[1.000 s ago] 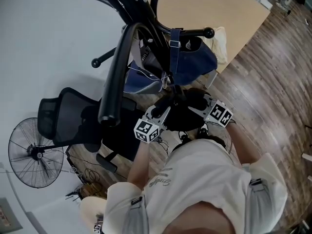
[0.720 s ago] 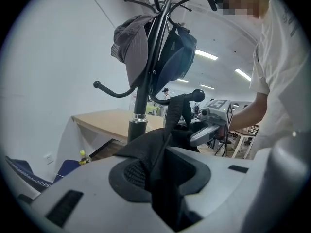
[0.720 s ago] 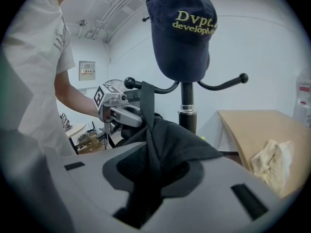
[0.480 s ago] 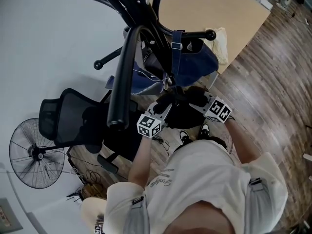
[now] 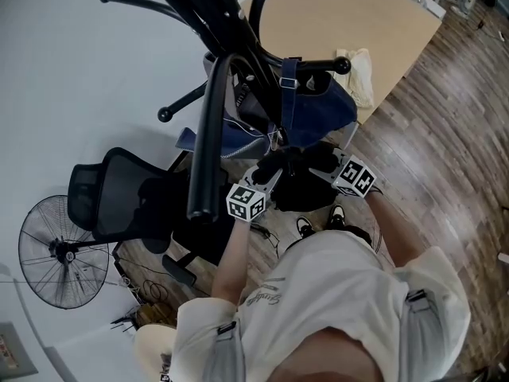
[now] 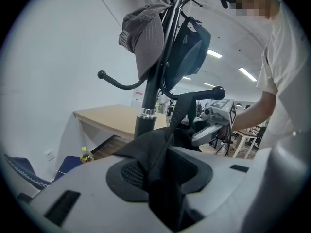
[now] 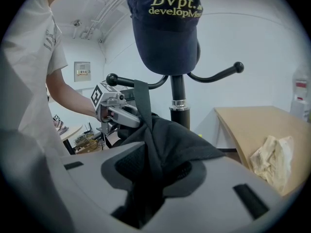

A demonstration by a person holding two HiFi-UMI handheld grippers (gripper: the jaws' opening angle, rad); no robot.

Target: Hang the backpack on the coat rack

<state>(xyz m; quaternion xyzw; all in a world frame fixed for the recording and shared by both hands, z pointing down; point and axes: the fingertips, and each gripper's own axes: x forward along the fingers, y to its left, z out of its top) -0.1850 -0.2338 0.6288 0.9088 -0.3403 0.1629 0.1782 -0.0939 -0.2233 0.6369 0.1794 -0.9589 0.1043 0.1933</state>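
The black backpack (image 5: 302, 185) hangs below the coat rack (image 5: 211, 134), with its strap (image 5: 288, 94) looped over a knobbed hook arm (image 5: 322, 64). My left gripper (image 5: 266, 177) and right gripper (image 5: 318, 169) flank the backpack's top. In the left gripper view a fold of black backpack fabric (image 6: 155, 144) stands between the left gripper's (image 6: 163, 154) jaws, under the strap (image 6: 181, 111). The right gripper view shows the same: fabric (image 7: 180, 144) lies within the right gripper (image 7: 155, 164). Both pairs of jaws have just been opening, and the fabric sits loosely in the gaps.
A navy cap (image 7: 165, 28), a grey cap (image 6: 143, 38) and a blue bag (image 5: 318, 110) hang on the rack. A black office chair (image 5: 119, 197) and a floor fan (image 5: 60, 249) stand to the left. Behind the rack, a wooden table (image 5: 350, 14) carries a crumpled cloth (image 5: 358, 74).
Both grippers have shifted slightly toward the rack's pole, together with the backpack's top. The strap stays over the hook arm.
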